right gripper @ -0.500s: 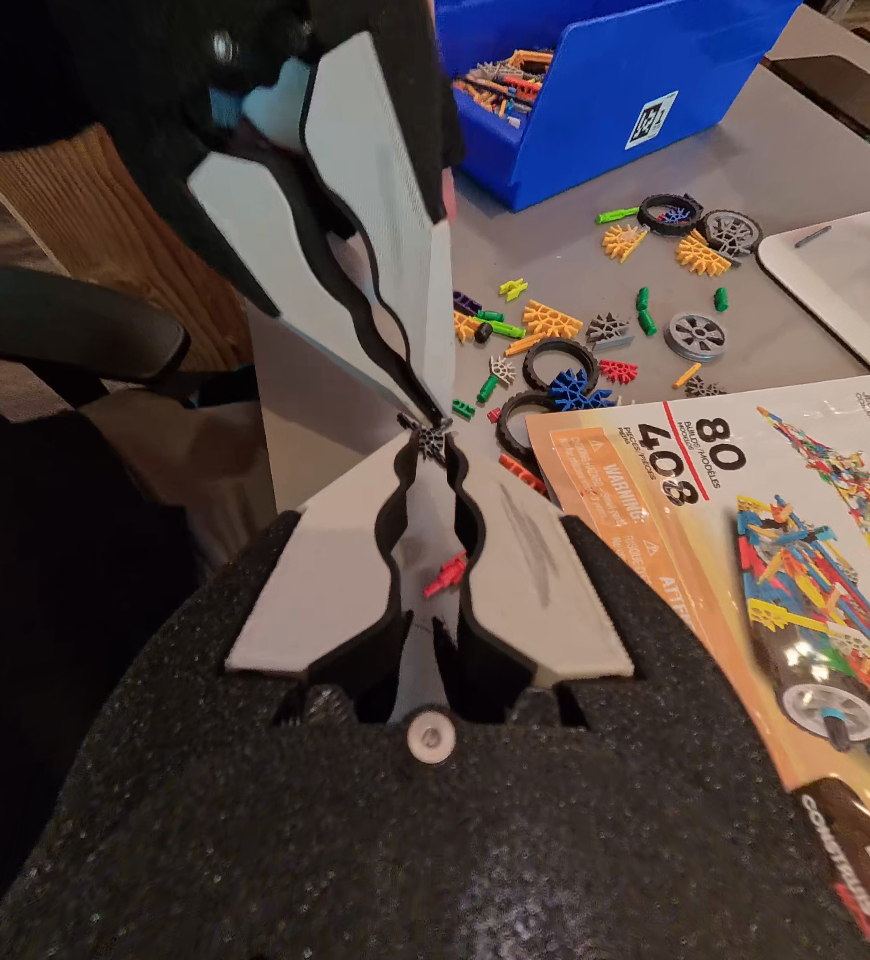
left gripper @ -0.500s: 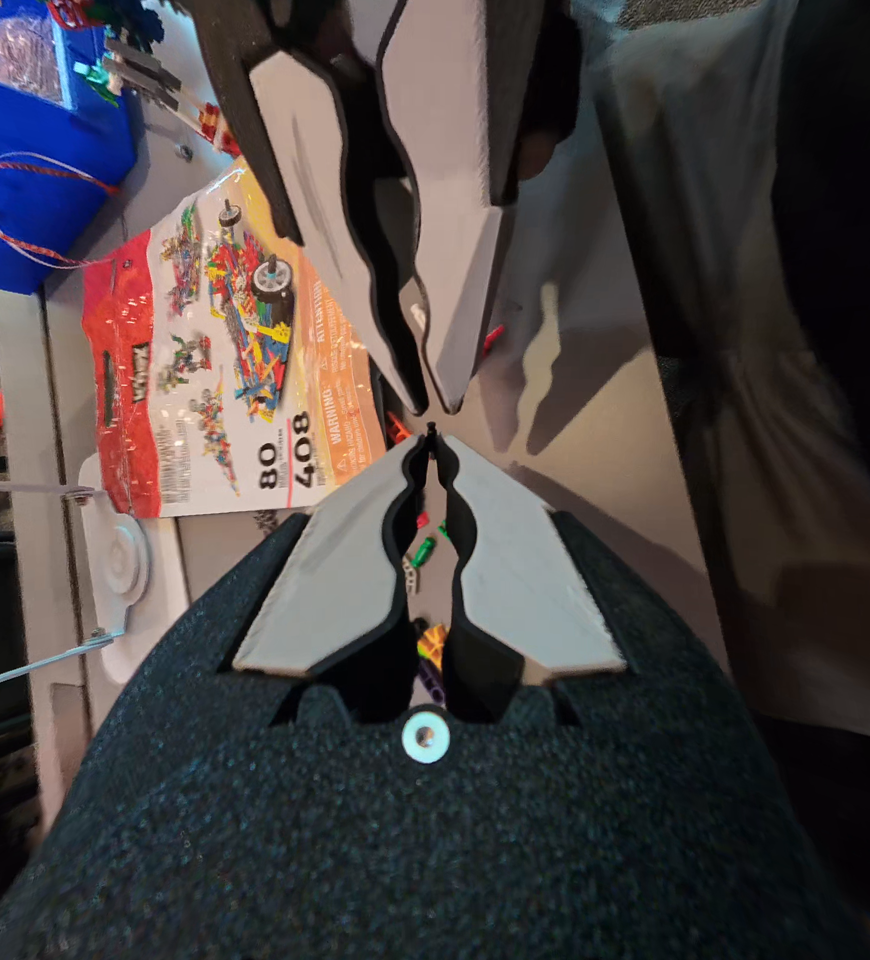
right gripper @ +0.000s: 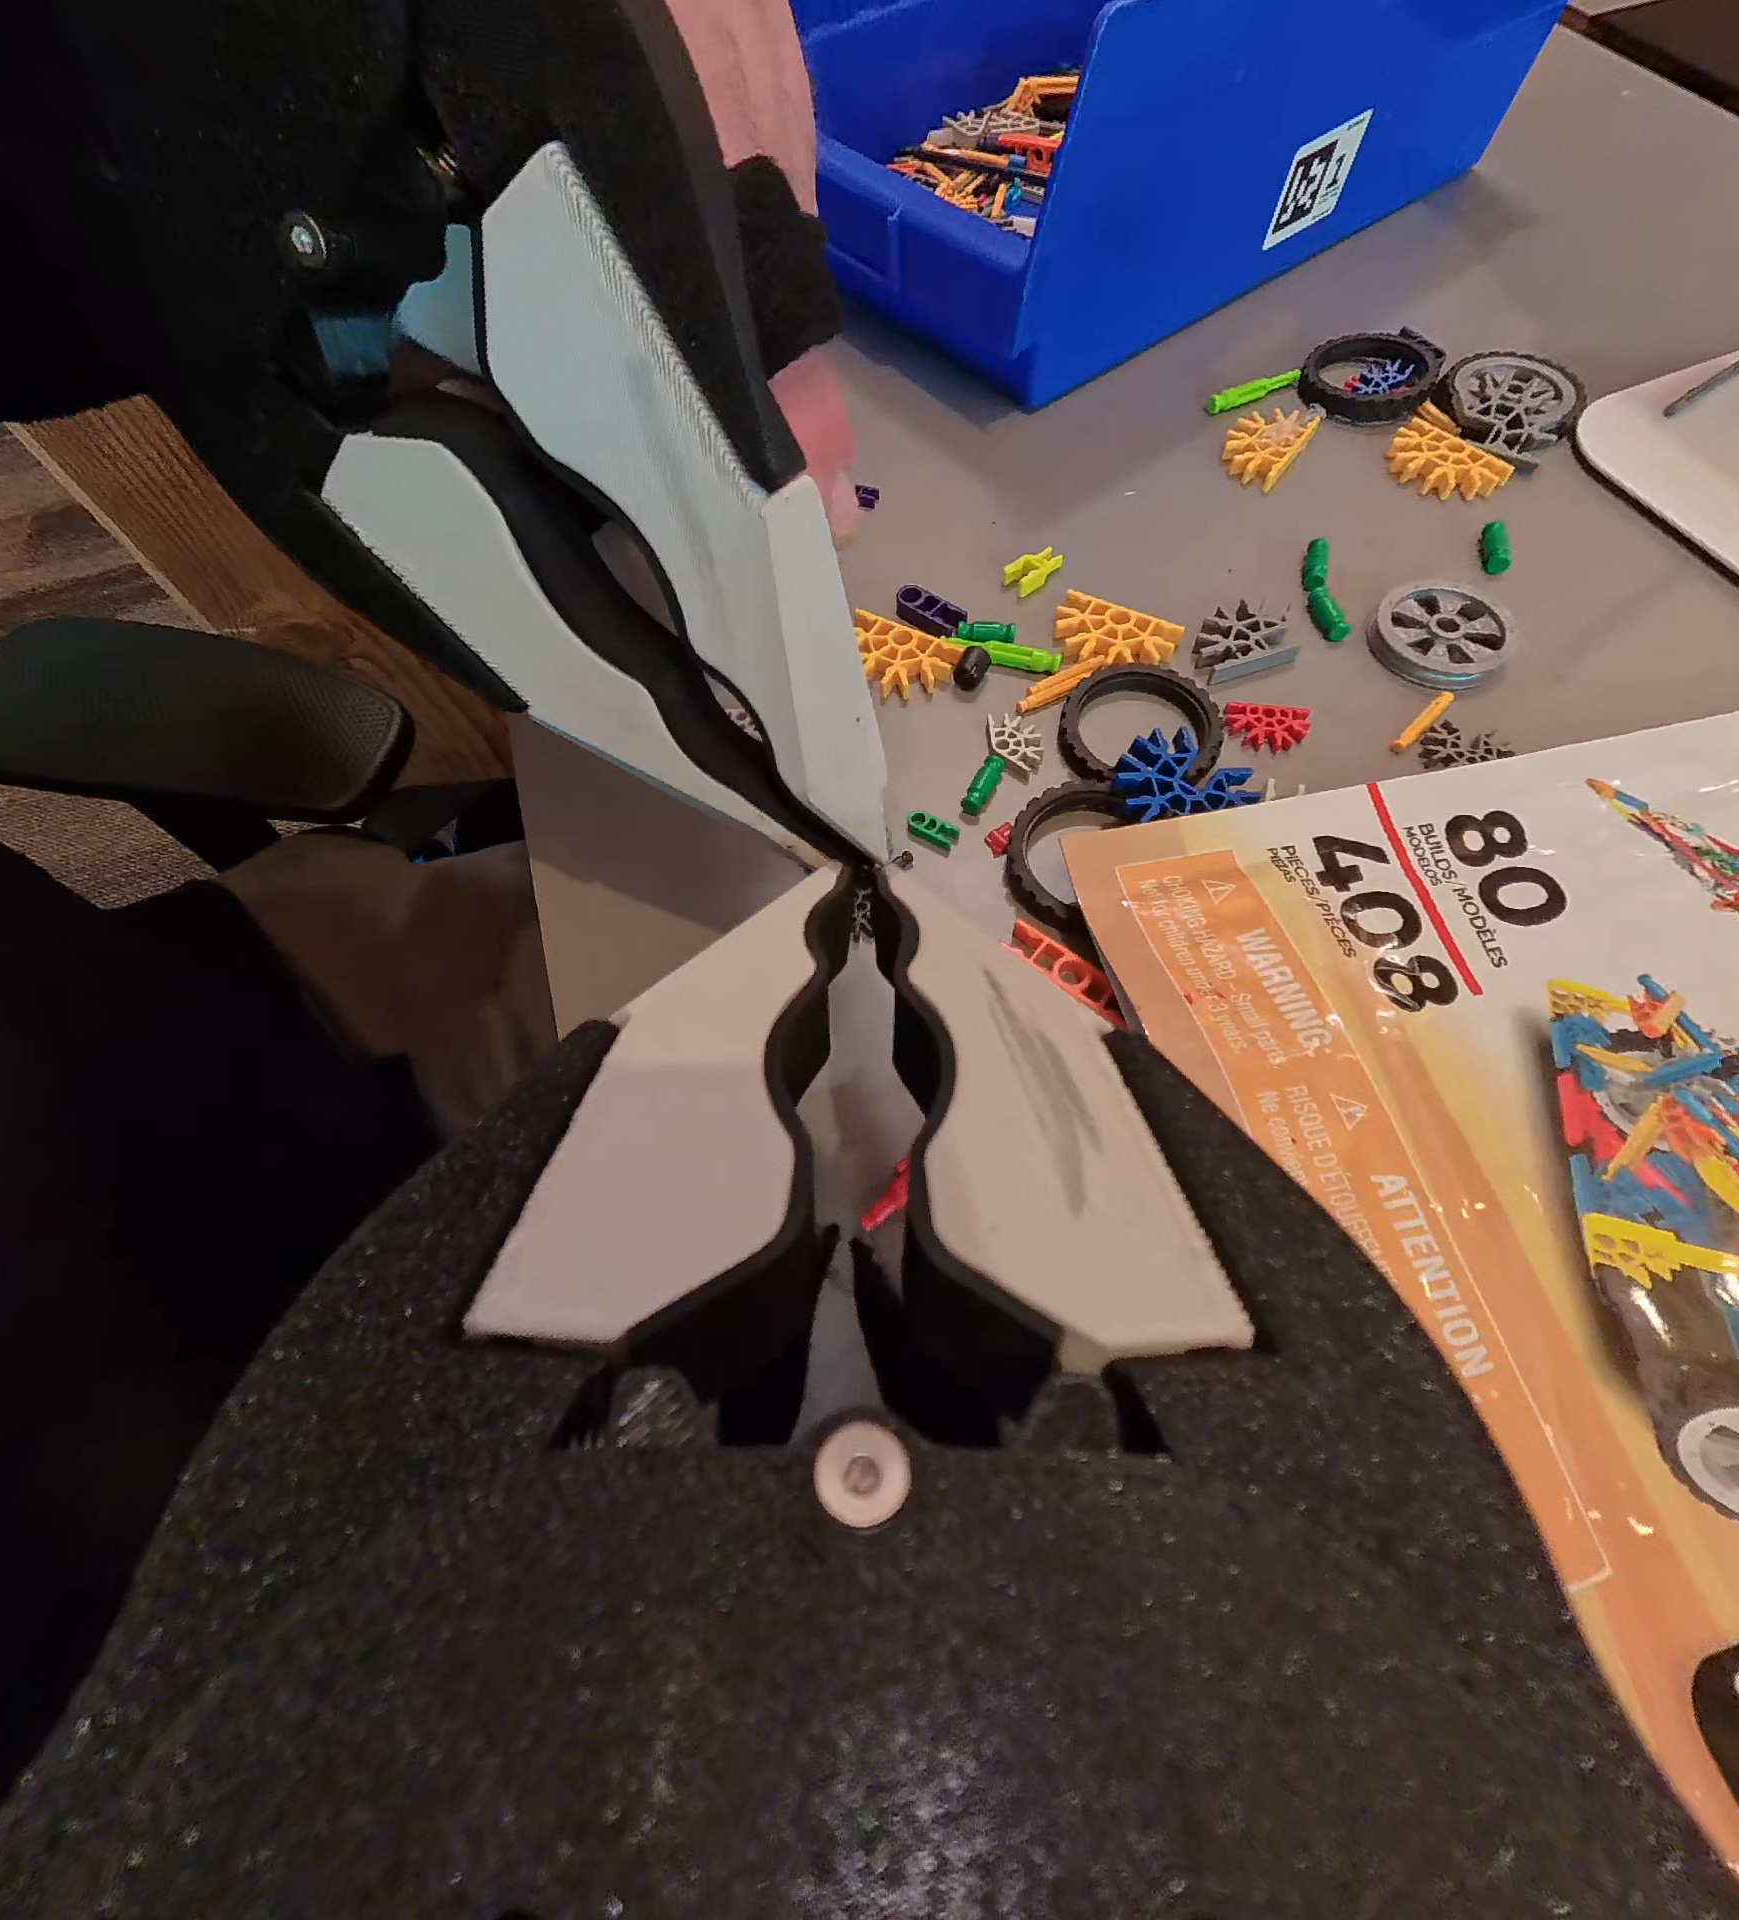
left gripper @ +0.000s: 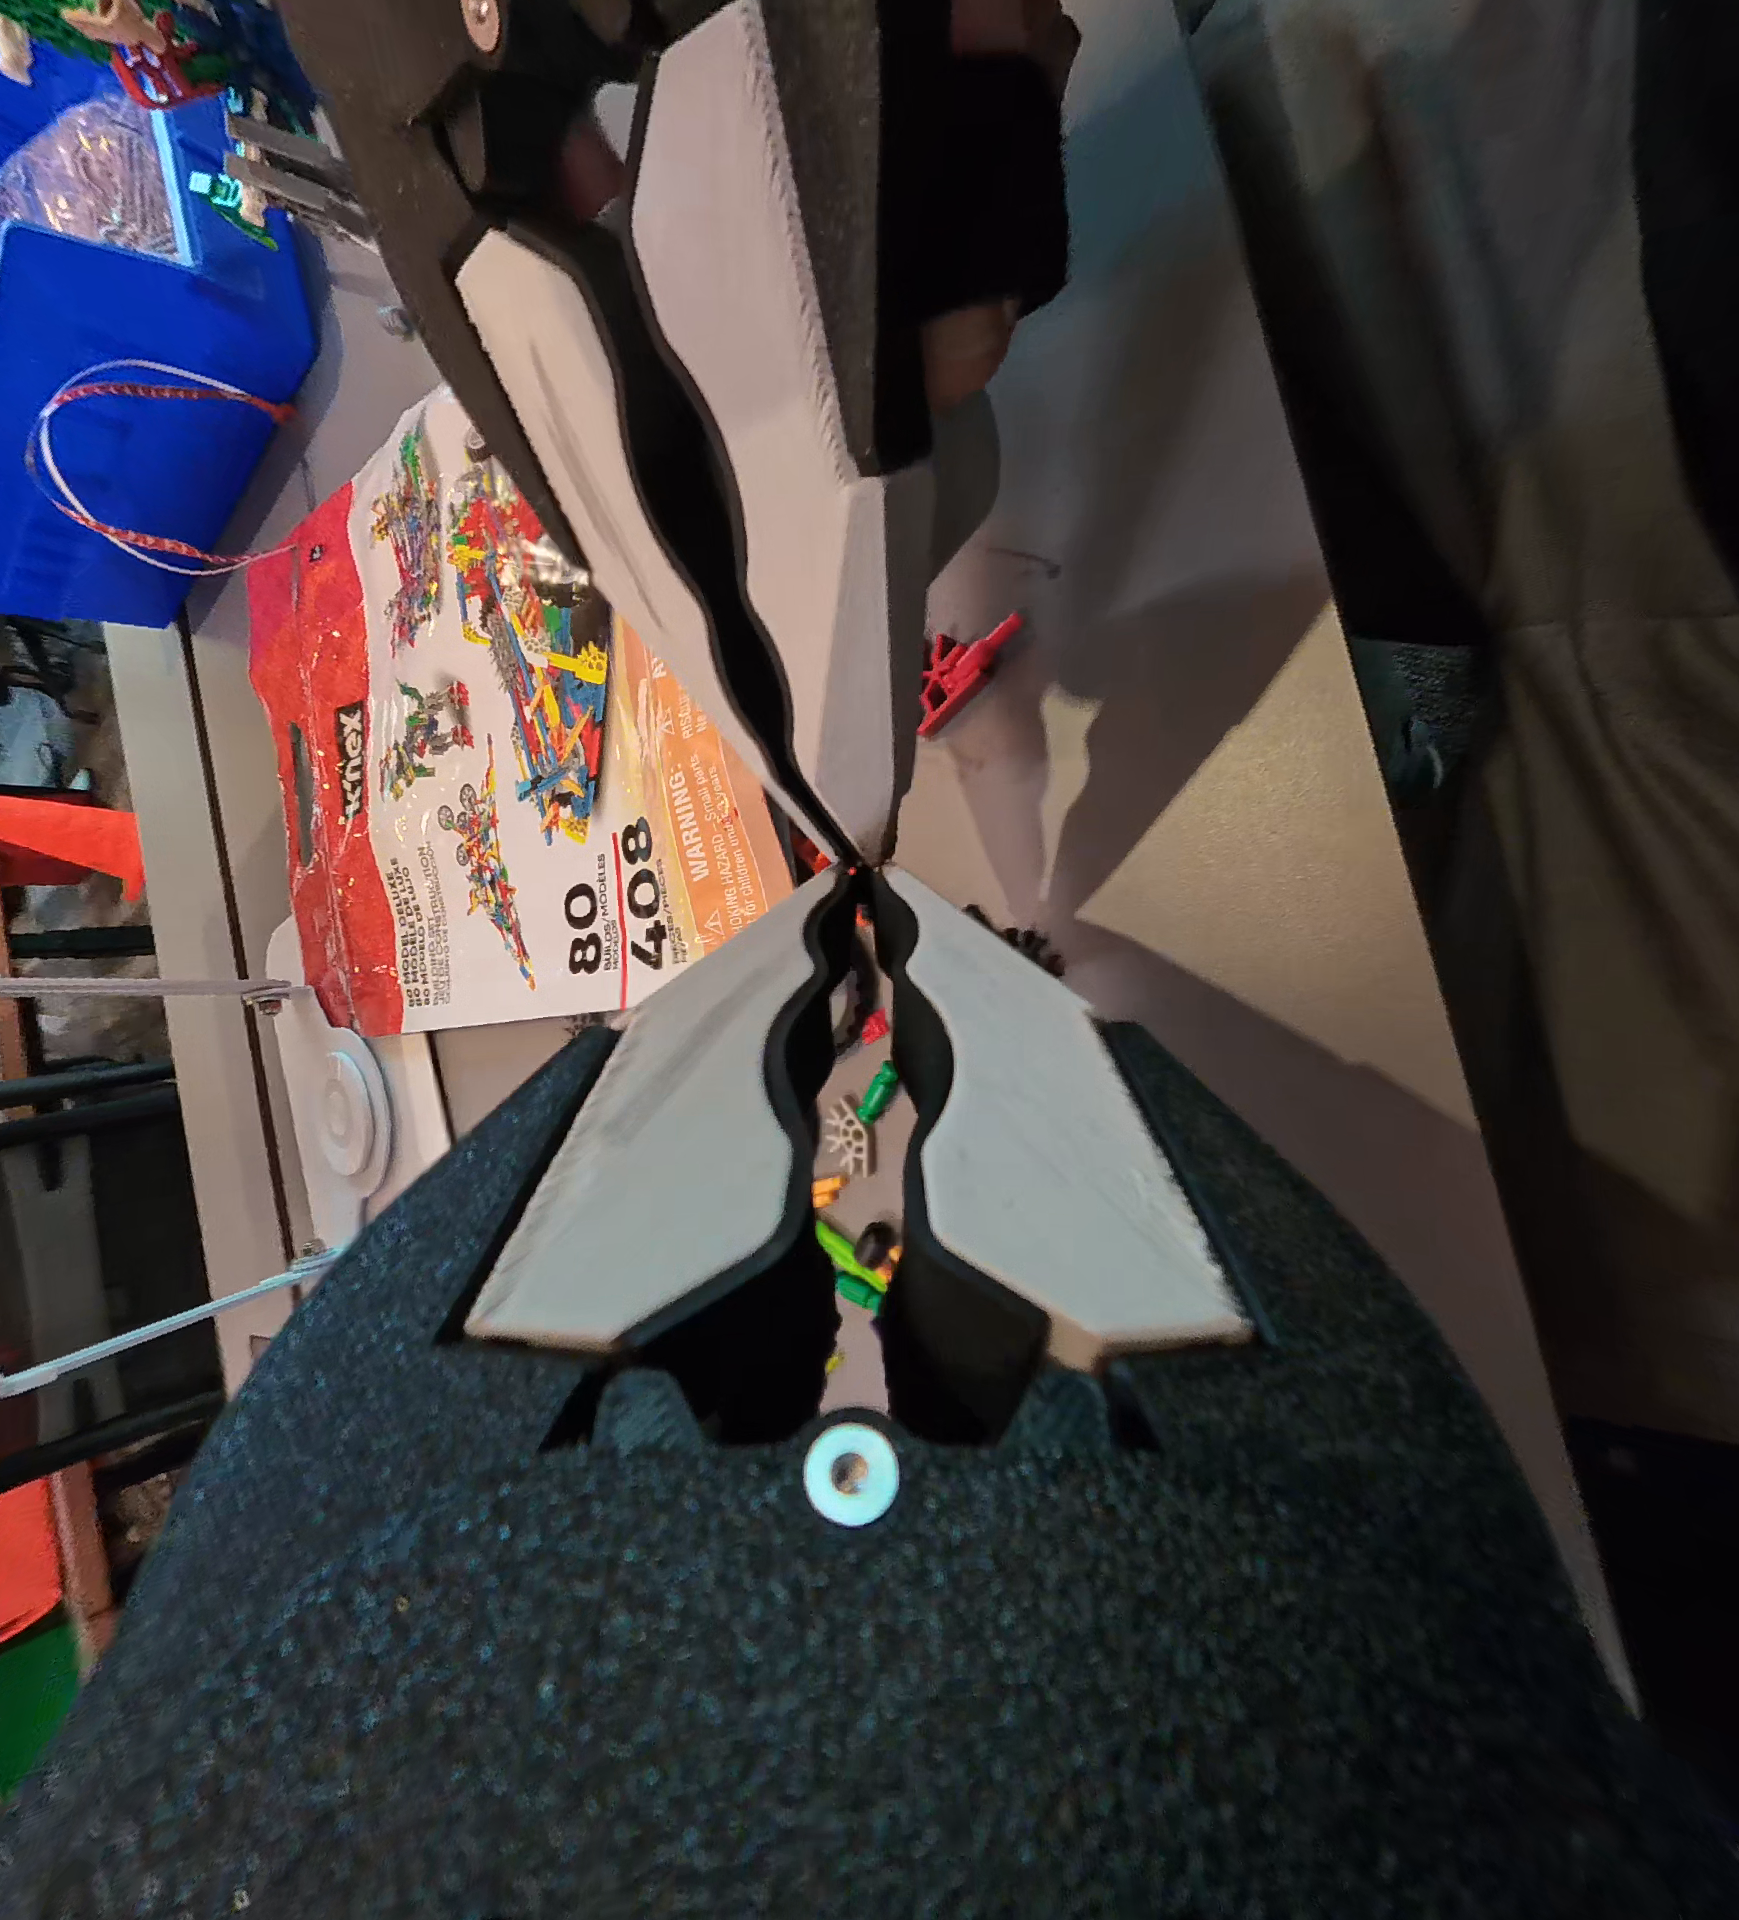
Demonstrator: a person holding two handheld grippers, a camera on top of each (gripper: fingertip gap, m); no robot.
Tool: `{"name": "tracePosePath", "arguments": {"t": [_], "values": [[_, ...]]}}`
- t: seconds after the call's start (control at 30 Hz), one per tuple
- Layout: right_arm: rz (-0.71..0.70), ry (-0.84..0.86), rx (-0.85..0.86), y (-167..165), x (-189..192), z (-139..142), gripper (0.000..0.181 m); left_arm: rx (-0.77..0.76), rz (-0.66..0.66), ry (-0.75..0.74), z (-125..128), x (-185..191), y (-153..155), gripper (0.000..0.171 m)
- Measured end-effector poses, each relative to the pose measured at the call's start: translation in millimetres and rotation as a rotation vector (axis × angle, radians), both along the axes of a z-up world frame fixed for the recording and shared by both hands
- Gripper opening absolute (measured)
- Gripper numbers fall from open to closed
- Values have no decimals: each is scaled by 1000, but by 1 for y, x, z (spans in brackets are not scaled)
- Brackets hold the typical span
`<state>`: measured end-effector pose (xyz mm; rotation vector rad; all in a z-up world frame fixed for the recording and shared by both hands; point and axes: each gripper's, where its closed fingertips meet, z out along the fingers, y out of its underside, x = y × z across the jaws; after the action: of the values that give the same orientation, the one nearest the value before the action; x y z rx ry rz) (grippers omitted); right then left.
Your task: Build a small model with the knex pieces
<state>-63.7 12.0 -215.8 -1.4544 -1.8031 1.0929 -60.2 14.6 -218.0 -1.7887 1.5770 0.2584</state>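
- Right gripper (right gripper: pixel 863 883): jaws pinched on a small grey spoked connector (right gripper: pixel 861 916) right at the tips.
- Left gripper (left gripper: pixel 852 878): jaws pressed together, maybe on something tiny and dark, can't tell what.
- Tips of both meeting nose to nose, above the grey table (right gripper: pixel 1623 260).
- Just beside: glossy toy bag (right gripper: pixel 1467 1039), black tyre rings (right gripper: pixel 1140 717), blue snowflake piece (right gripper: pixel 1171 774).
- Farther back: blue bin (right gripper: pixel 1208 260) full of parts.

Right wrist view: bin (right gripper: pixel 1208 239) at back of worktop (right gripper: pixel 1623 208), loose parts (right gripper: pixel 1125 634) scattered in front of it. Printed bag (right gripper: pixel 1467 1039) lies nearer, right of the parts, overlapping one tyre (right gripper: pixel 1036 862). Tray (right gripper: pixel 1738 468) at far right edge. Grippers meet tip to tip left of the bag.
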Motion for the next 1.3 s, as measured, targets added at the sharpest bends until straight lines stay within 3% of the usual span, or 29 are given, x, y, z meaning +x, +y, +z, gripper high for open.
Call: {"name": "tracePosePath", "arguments": {"t": [0.3,0.37,0.63,1.3], "values": [[7,-2,26,0,2,-3,1,-46,60,-57,2,-11,-4,1],[-1,-18,68,2,5,-8,1,-153,93,-55,-10,-22,-13,5],[16,-67,205,-7,8,-28,1,-304,146,-56,-45,-34,-27,2],[42,-102,361,-10,2,-42,1,-290,139,-98,-50,-19,-28,0]]}}
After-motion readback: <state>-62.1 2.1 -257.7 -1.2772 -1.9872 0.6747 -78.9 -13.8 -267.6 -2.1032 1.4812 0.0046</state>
